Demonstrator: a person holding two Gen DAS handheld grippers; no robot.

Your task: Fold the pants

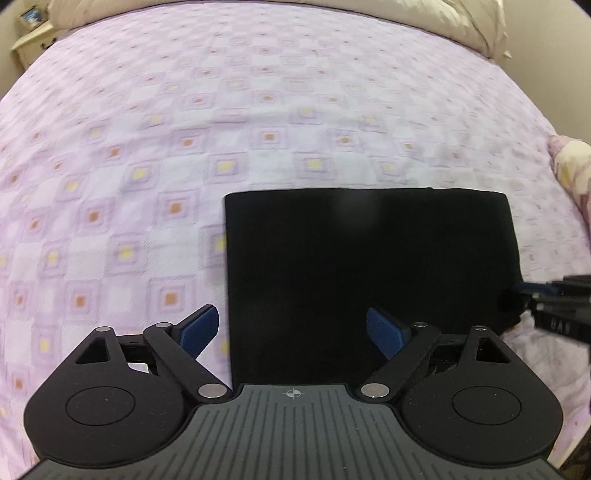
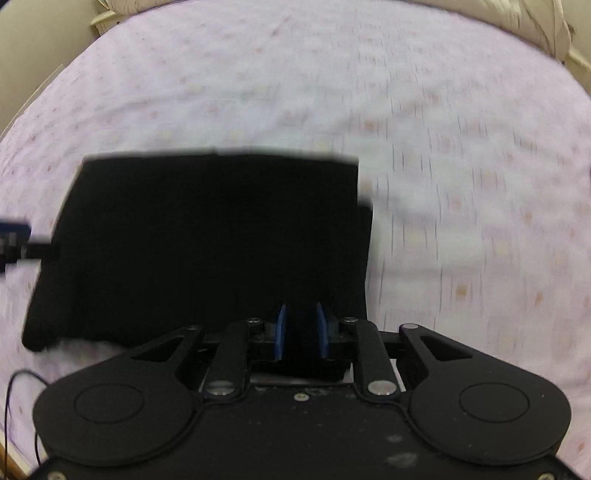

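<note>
Black pants (image 1: 369, 266), folded into a flat rectangle, lie on the lilac patterned bedspread (image 1: 184, 129). My left gripper (image 1: 291, 317) is open, its blue pads spread wide over the near left edge of the pants and pressing on nothing. My right gripper (image 2: 301, 314) has its blue pads close together on black cloth at the near right part of the pants (image 2: 207, 236). In the left wrist view the right gripper (image 1: 524, 291) comes in from the right edge, where the cloth bunches at the pants' corner. The left gripper (image 2: 22, 240) shows at the left edge of the right wrist view.
Beige pillows (image 1: 469, 22) lie along the far side of the bed. A small nightstand (image 1: 33, 40) with a picture frame stands at the far left. A patterned cushion (image 1: 569, 166) sits at the right edge. A thin black cable (image 2: 22, 406) hangs at the near left.
</note>
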